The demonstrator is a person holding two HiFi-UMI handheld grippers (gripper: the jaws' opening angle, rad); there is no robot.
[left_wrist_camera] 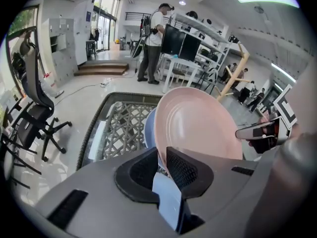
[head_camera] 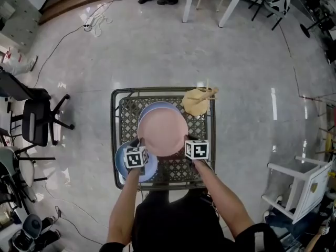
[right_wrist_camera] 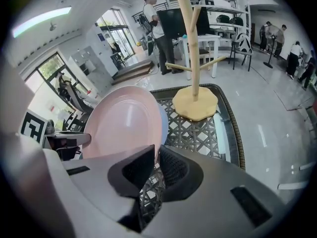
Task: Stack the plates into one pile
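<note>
Your head camera looks steeply down on the table (head_camera: 126, 114). The left gripper (head_camera: 139, 144) and right gripper (head_camera: 187, 140) cameras ride close behind their jaws; all share the pink plate (head_camera: 163, 133).

This is a lab or workshop hall: a glossy floor (head_camera: 157, 51) with a loose cable (head_camera: 93, 22), office chairs (head_camera: 37, 122), white tables (head_camera: 229, 8), a rack (left_wrist_camera: 198, 28) of dark monitors (left_wrist_camera: 181, 43), and people (left_wrist_camera: 156, 38) standing about.

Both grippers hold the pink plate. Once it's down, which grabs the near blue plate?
Left, probably: the near blue plate lies right below the left gripper; the right gripper is across the pink plate from it.
</note>
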